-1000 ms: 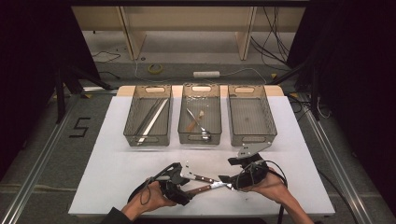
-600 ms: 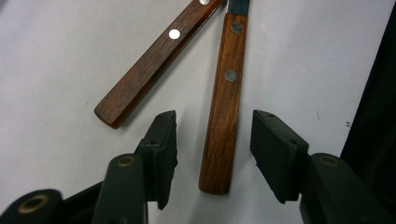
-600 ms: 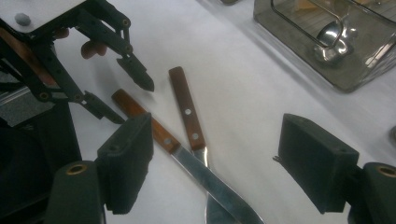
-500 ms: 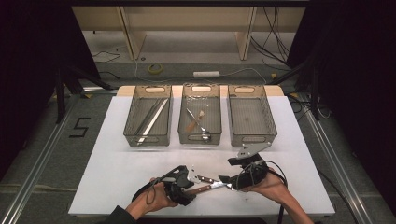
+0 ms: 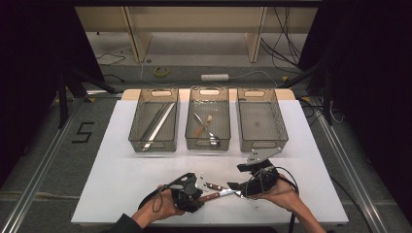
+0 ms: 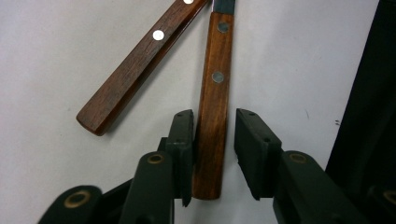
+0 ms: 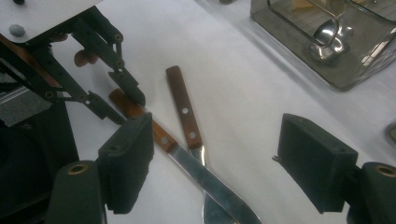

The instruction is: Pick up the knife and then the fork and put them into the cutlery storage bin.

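left gripper (image 6: 214, 140): I've just been closing it round the lighter wooden-handled knife (image 6: 212, 102) on the white table (image 5: 121, 165); pads not pinching yet
right gripper (image 7: 217, 163): spread wide, empty
left to do: lift, bin both knives

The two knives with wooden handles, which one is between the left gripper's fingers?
The lighter, orange-brown knife; the left gripper straddles its handle end. The darker-handled knife lies slanted outside the fingers.
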The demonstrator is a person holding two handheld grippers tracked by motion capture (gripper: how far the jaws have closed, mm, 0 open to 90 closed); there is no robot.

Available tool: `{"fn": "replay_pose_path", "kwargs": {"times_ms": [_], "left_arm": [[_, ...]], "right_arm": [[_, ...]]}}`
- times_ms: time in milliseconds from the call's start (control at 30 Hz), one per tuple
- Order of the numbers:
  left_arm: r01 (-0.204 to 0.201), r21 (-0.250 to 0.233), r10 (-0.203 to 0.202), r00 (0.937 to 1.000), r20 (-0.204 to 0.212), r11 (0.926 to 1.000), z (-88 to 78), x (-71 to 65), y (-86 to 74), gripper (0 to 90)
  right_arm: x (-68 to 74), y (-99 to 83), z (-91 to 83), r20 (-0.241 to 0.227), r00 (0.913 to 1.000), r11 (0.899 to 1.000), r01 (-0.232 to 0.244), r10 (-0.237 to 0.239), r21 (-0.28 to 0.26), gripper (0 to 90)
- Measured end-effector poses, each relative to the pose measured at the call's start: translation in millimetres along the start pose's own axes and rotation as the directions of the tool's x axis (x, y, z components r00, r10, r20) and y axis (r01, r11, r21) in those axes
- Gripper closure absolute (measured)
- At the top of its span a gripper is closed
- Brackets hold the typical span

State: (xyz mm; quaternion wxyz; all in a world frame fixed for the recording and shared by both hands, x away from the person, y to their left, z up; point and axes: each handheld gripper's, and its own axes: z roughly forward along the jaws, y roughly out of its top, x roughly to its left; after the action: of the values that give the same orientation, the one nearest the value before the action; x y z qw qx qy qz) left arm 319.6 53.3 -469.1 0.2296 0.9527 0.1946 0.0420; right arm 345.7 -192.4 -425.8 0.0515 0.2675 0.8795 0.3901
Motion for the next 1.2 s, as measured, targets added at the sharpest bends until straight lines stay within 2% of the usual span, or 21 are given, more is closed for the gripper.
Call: {"fn": "replay_pose_path", "kwargs": {"times_ms": [133, 200, 500, 733, 833, 933, 1033, 1200], "left_arm": [[0.004, -0.002, -0.004, 1.0, -0.003, 1.0, -0.1, 1.2, 0.1, 72.8], [-0.009, -0.001, 0.009, 0.9999, -0.005, 1.0, -0.2, 0.3, 0.4, 73.4], [-0.018, 0.001, 0.018, 0.9998, -0.012, 0.9998, -2.7, -1.5, 0.0, 74.7], [-0.029, -0.001, 0.029, 0.9996, 0.003, 0.9996, -11.5, -1.1, 2.0, 74.7], [-0.023, -0.002, 0.023, 0.9997, 0.009, 0.9997, -13.4, -1.5, 2.5, 74.7], [-0.022, 0.0, 0.022, 0.9997, 0.012, 0.9997, -15.6, -1.3, 3.3, 74.7], [-0.02, 0.003, 0.02, 0.9997, 0.014, 0.9998, -17.1, -1.8, 3.9, 74.7], [-0.02, 0.006, 0.02, 0.9996, 0.02, 0.9998, -19.2, -3.2, 5.7, 74.7]], "right_arm": [[0.5, -0.4, 0.7, 0.0, 1.0, 1.0, 0.002, -0.002, 0.004, 28.1], [0.8, -0.5, 0.1, 0.0, 1.0, 1.0, 0.001, -0.001, 0.001, 28.2], [5.0, 0.8, 1.7, -0.013, 0.9997, 1.0, 0.021, -0.021, 0.004, 28.6], [14.7, 2.9, 7.3, -0.034, 0.9959, 0.996, 0.084, -0.083, 0.015, 29.0], [20.6, 4.0, 13.5, -0.052, 0.9911, 0.992, 0.124, -0.123, 0.026, 29.0], [29.1, 4.8, 22.9, -0.074, 0.9815, 0.983, 0.18, -0.177, 0.043, 28.9], [35.4, 4.9, 34.2, -0.089, 0.9632, 0.963, 0.26, -0.254, 0.066, 29.0], [44.3, 3.9, 49.2, -0.119, 0.9429, 0.94, 0.324, -0.311, 0.11, 30.4]]}}
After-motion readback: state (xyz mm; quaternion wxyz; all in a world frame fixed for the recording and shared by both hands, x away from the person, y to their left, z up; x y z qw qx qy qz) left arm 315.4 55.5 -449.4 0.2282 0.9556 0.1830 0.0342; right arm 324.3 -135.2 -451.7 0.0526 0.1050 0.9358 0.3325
